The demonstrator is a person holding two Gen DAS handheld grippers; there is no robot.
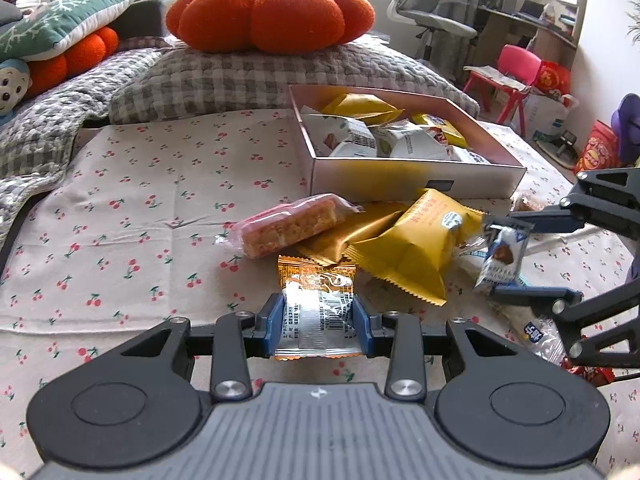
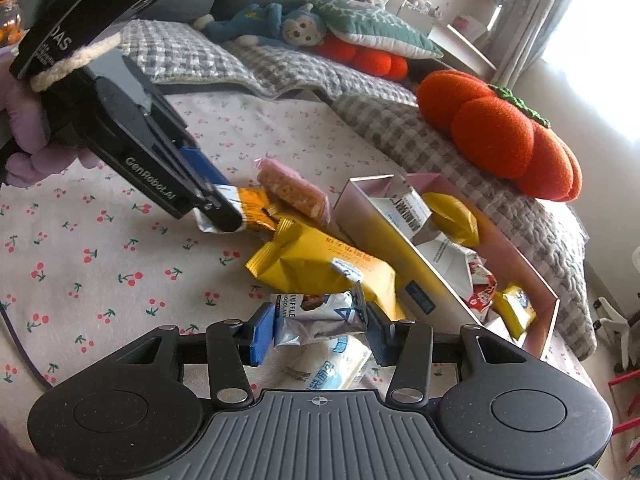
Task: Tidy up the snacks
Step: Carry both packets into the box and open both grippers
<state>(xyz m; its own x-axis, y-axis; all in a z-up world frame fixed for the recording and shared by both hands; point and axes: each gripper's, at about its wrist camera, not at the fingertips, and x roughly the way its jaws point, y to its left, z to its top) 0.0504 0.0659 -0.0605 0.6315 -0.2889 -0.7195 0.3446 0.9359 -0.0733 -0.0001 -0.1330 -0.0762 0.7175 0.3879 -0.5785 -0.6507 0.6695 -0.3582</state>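
Blue-padded jaws of the left gripper (image 1: 319,322) clamped on an orange-and-silver snack packet (image 1: 318,312), pads pressing both long edges, barcode side up. Just ahead of those jaws: a flat gold packet (image 1: 344,234), with a pink-wrapped crispy bar (image 1: 290,226) lying partly on top of it. Ahead and to the right, a puffed yellow snack bag (image 1: 416,244), touching the gold one. Further ahead, an open pinkish box (image 1: 416,178) already holding several white and yellow packets (rim tilted slightly in this fisheye view).

Right gripper (image 2: 320,330) closed on a silver truffle chocolate packet (image 2: 320,314), pads against its two ends. Directly beneath those jaws, a white-and-blue packet (image 2: 328,364) lying on the cherry-print sheet (image 2: 100,248). Beyond the jaws, the same yellow bag, then the box to the right of it. Off to the left of the right jaws, the left gripper with its orange packet, held by a hand in a purple glove (image 2: 28,136).

Behind everything, an orange pumpkin cushion (image 1: 272,12) on a checked quilt (image 1: 224,80).
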